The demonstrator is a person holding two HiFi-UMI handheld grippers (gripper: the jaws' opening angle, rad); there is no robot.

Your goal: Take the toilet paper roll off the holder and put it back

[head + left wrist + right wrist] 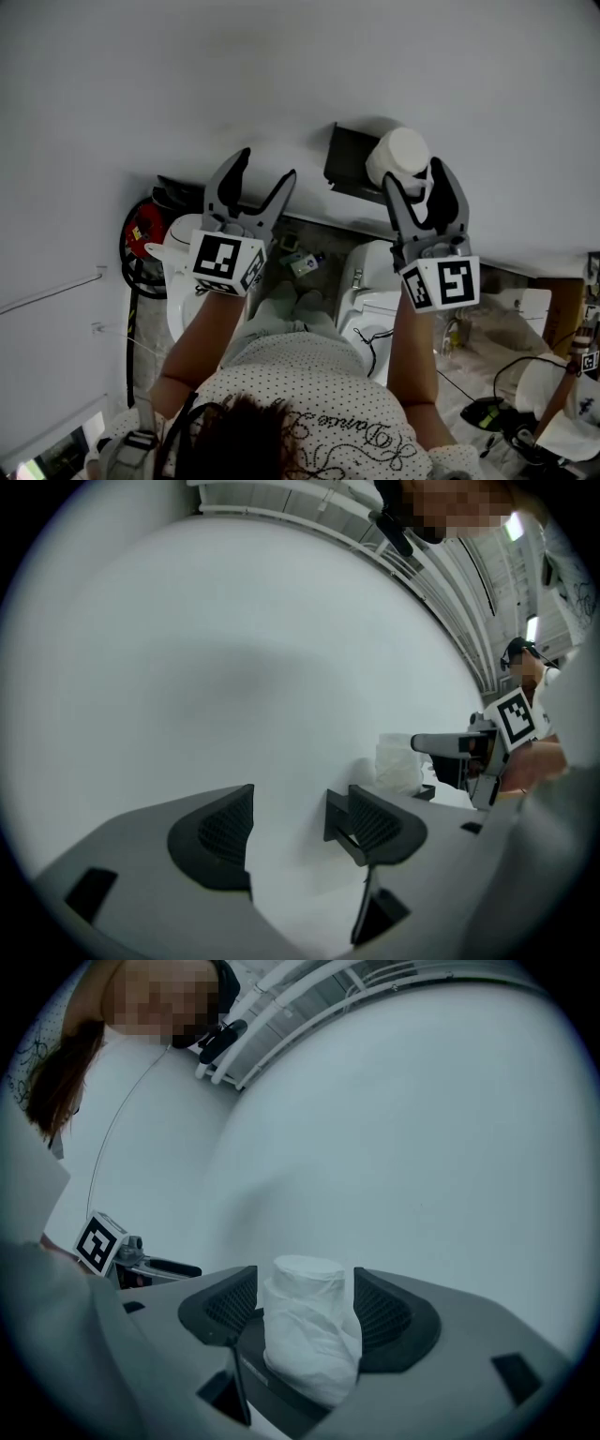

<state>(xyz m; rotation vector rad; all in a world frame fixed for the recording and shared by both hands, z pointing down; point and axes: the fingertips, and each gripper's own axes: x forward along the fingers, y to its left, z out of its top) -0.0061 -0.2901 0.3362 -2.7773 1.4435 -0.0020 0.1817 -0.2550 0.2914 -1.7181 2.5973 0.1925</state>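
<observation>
A white toilet paper roll (398, 155) stands upright on a dark wall holder (347, 159). My right gripper (415, 173) points level at the wall with its jaws spread wide on either side of the roll. In the right gripper view the roll (309, 1326) fills the gap between the ribbed pads (230, 1309), and I see no squeeze on it. It rests on the holder's dark base (281, 1396). My left gripper (265, 167) is open and empty to the left of the holder, facing bare wall. From the left gripper (300, 827) view the roll (398, 761) shows off to the right.
The white wall (281, 66) fills the upper view. Below it stand a white toilet (375, 300) and another white fixture (180, 246). A red and black object (141, 230) sits at the left. Cables and small items lie on the floor at the right (487, 408).
</observation>
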